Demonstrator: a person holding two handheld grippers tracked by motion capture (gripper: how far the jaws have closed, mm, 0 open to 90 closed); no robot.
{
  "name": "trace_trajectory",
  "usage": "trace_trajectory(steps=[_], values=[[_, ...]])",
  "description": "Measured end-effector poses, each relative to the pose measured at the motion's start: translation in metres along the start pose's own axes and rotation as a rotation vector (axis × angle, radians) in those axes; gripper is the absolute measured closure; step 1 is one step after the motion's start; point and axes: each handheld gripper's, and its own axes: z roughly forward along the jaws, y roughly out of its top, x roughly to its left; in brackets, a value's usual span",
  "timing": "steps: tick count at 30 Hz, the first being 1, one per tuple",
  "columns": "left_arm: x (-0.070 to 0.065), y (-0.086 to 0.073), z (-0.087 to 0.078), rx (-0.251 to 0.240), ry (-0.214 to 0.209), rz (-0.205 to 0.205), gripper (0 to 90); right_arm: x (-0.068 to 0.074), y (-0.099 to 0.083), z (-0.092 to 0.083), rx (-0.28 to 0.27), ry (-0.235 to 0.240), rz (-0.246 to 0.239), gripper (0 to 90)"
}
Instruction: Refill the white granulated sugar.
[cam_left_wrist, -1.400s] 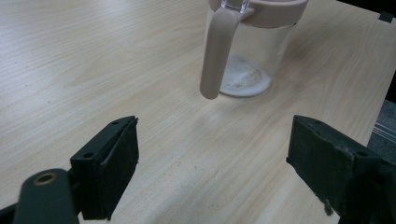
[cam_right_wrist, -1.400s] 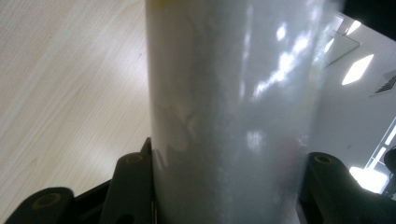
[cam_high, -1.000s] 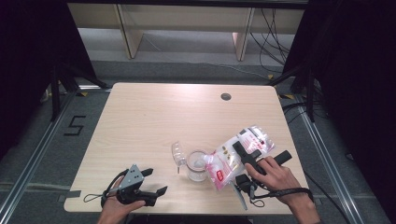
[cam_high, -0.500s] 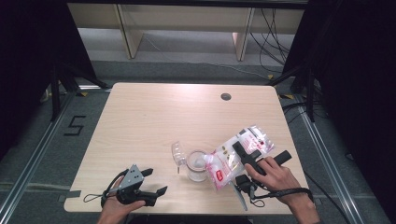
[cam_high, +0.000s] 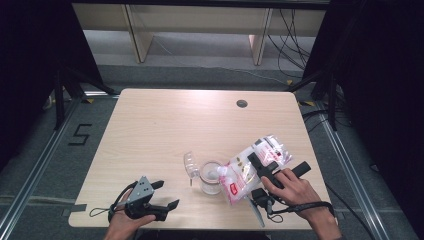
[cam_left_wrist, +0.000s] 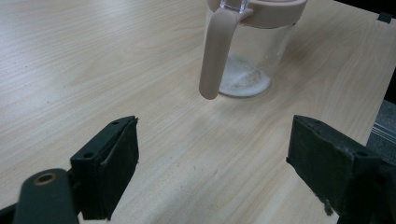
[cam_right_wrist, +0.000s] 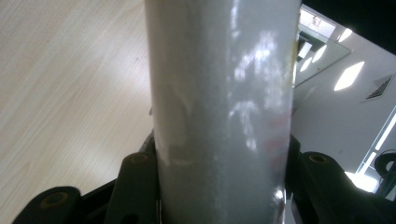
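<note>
The right gripper (cam_high: 260, 167), held in the person's right hand (cam_high: 295, 187) near the front right corner of the light wooden table (cam_high: 165, 125), was clamped across a clear plastic bag of white powder with red and white labelling (cam_high: 252, 165). In the right gripper view the bag (cam_right_wrist: 224, 112) stood as a pale, glossy column between the two black jaws, which pressed against it on either side. From above, the bag lay tilted, its upper end raised toward the right and its lower corner dipping over the mouth of a clear plastic jug with a beige rim and handle (cam_high: 210, 176). The jug stood upright on the table just left of the bag, near the front edge and about midway across, and its hinged clear lid (cam_high: 190, 164) stood open on its left side. In the left gripper view the jug (cam_left_wrist: 243, 60) showed a thin layer of white powder on its bottom, and its beige handle hung down toward the camera. The left gripper (cam_high: 161, 197), held in the left hand (cam_high: 127, 222) at the front left of the table, was well apart from the jug; its jaws stood wide apart with nothing between them but bare tabletop.
</note>
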Motion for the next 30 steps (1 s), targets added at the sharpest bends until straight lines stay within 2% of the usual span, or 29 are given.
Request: trace_trajectory(steps=[18,19,30], values=[[-0.0006,-0.0002,0.0,0.009,0.006,-0.002,16.1,0.0001,0.001,-0.0005,-0.011,-0.011,-0.001,58.9],[-0.0006,-0.0002,0.0,0.009,0.005,-0.001,16.1,0.0007,0.0015,0.0,-0.015,-0.011,0.012,59.0],[-0.0003,-0.0001,0.0002,0.004,0.005,-0.005,16.1,0.0018,0.0012,0.0015,-0.028,-0.005,0.027,59.7]])
